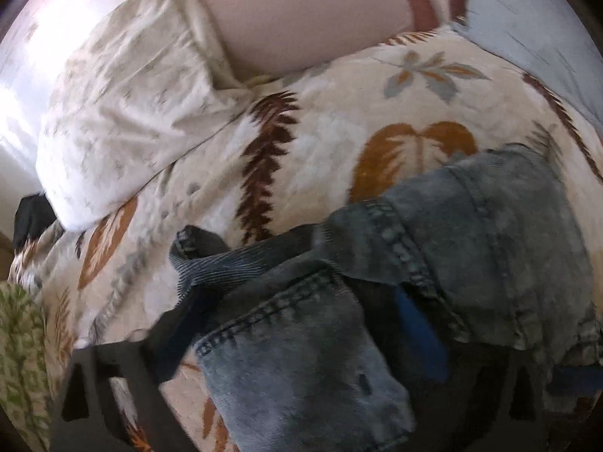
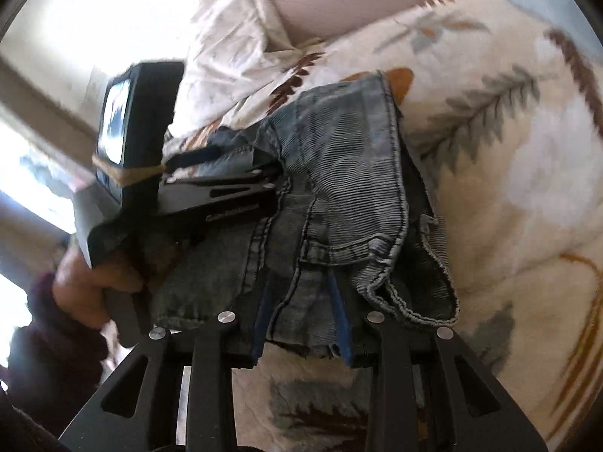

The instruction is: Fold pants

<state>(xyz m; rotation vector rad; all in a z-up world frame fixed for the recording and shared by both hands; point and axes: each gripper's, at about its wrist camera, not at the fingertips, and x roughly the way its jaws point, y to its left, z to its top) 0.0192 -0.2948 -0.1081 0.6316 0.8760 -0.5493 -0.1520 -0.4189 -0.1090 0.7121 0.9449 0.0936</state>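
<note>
Grey-blue denim pants (image 1: 471, 233) hang bunched over a leaf-patterned bedspread (image 1: 320, 120). My left gripper (image 1: 377, 324) is shut on a fold of the denim; its fingers are mostly hidden by cloth. In the right wrist view the pants (image 2: 339, 173) drape across my right gripper (image 2: 301, 324), which is shut on the denim with blue pads (image 2: 341, 320) showing. The left gripper (image 2: 279, 184) is also seen there, clamped on the pants at the left, held by a hand (image 2: 83, 282).
A white patterned pillow (image 1: 124, 113) and a pink pillow (image 1: 309, 19) lie at the head of the bed. A light blue sheet (image 1: 527, 34) is at the upper right. A green patterned cloth (image 1: 19, 358) is at the lower left.
</note>
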